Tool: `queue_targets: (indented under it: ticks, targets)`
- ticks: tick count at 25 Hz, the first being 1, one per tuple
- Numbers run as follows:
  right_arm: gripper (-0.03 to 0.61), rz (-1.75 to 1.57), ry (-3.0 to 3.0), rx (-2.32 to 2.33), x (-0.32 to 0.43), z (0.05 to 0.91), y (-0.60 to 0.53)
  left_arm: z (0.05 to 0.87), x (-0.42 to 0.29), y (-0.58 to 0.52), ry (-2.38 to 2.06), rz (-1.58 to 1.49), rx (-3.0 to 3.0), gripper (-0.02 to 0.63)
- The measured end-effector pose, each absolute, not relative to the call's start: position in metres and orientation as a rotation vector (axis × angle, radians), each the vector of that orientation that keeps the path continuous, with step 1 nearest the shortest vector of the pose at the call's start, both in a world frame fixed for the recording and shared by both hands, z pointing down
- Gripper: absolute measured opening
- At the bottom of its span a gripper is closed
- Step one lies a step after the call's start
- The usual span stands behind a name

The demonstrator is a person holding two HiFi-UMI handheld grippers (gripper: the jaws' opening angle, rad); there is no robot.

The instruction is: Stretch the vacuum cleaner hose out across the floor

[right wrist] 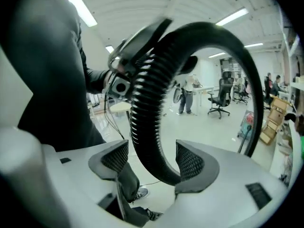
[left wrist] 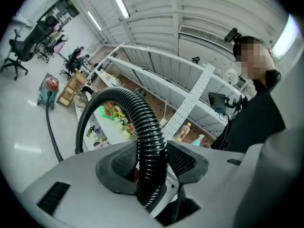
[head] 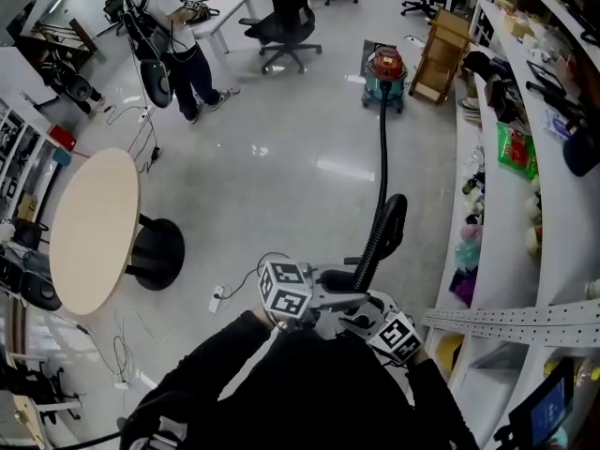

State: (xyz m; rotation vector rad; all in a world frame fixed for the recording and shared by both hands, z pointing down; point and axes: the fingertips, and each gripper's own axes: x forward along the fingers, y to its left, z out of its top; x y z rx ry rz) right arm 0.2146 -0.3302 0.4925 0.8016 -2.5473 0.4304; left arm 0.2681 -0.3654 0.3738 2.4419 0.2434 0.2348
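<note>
A red and teal vacuum cleaner (head: 385,75) stands far down the floor. Its black ribbed hose (head: 382,148) runs toward me, arches up (head: 392,216) and drops to both grippers at my chest. In the left gripper view the hose (left wrist: 151,146) stands upright between the pads, and my left gripper (left wrist: 152,167) is shut on it. In the right gripper view the hose (right wrist: 147,127) curves down through my right gripper (right wrist: 152,160), whose jaws stand open wider than the hose. In the head view the left gripper (head: 328,289) lies just left of the right gripper (head: 367,319).
A round wooden table (head: 94,228) stands to the left with cables (head: 225,293) on the floor near it. Long white shelves (head: 511,214) line the right side. A wooden stool (head: 441,54) sits beside the vacuum. A person (head: 173,40) and an office chair (head: 286,22) are at the far end.
</note>
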Motion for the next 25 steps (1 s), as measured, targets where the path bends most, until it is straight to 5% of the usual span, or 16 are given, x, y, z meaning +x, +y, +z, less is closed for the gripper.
queue_targets:
  ticks: [7,11,22,25]
  targets:
    - [0.295,1.367,-2.8,1.459,0.305,0.424,-0.339,0.412,0.224,-0.321,0.246,0.356,2.661,0.203]
    - [0.296,1.679,-2.944,1.617,0.281,0.379,-0.364,0.447,0.186,-0.282,0.343,0.531,2.825,0.204]
    - [0.295,1.971,-2.844,1.385,0.17,0.398,-0.359,0.468,0.115,-0.25,0.427,0.73,3.018,0.212]
    - [0.229,1.757,-2.96,1.257,0.151,0.386,-0.349,0.477,0.111,-0.241,0.4,0.813,3.05,0.21]
